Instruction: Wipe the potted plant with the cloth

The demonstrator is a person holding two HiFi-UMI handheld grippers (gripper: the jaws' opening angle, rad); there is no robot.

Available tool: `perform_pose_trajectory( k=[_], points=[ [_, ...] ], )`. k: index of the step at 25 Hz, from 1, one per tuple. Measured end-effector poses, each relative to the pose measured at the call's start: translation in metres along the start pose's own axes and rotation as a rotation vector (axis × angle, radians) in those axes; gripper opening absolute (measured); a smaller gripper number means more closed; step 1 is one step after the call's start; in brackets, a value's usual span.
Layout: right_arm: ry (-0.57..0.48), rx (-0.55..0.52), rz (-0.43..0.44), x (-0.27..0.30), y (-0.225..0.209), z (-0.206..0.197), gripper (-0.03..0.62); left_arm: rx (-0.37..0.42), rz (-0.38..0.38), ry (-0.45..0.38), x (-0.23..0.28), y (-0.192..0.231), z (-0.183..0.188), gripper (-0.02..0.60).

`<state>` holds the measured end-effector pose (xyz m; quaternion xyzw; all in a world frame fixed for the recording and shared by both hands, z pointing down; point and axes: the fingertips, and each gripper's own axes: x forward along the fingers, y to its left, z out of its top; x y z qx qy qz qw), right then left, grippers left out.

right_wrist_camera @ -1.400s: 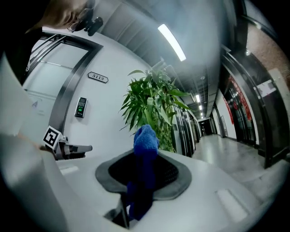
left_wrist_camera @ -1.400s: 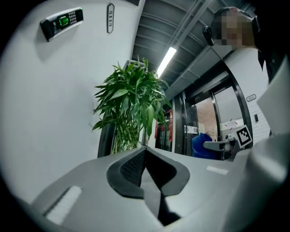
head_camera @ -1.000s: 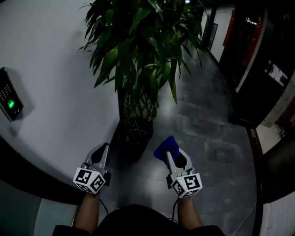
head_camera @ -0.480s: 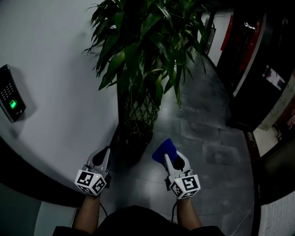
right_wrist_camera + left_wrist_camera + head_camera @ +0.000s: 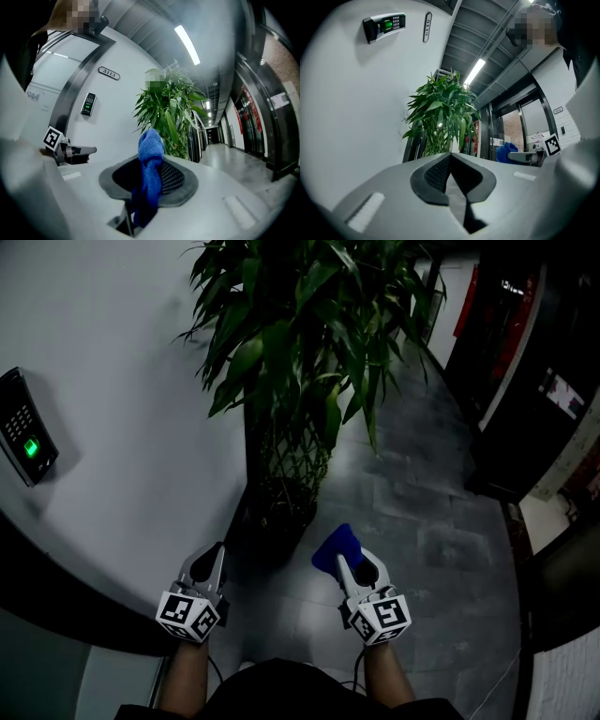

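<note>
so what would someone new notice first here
The tall leafy potted plant dominates, standing by the white wall straight ahead. Next comes the bright blue cloth clamped in the right gripper, short of the foliage; the left gripper is shut and empty. A keypad glows green at left.

A keypad (image 5: pixel 25 439) glowing green sits on the white wall (image 5: pixel 112 343) at 9 o'clock. Grey floor tiles (image 5: pixel 422 512) run toward 1 o'clock past dark doors (image 5: pixel 534 362) at 3 o'clock, beside what may be a red sign (image 5: pixel 466 296).
</note>
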<state>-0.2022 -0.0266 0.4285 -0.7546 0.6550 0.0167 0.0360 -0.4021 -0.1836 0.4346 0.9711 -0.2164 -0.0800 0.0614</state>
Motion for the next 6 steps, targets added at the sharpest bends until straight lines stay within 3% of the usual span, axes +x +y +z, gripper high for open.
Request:
perform_pose_trajectory(
  k=[6],
  points=[
    [0.004,-0.005,0.001,0.0004,0.0046,-0.0011,0.104,-0.007,-0.005,-0.007,-0.0034,0.0053,0.0007,0.006]
  ],
)
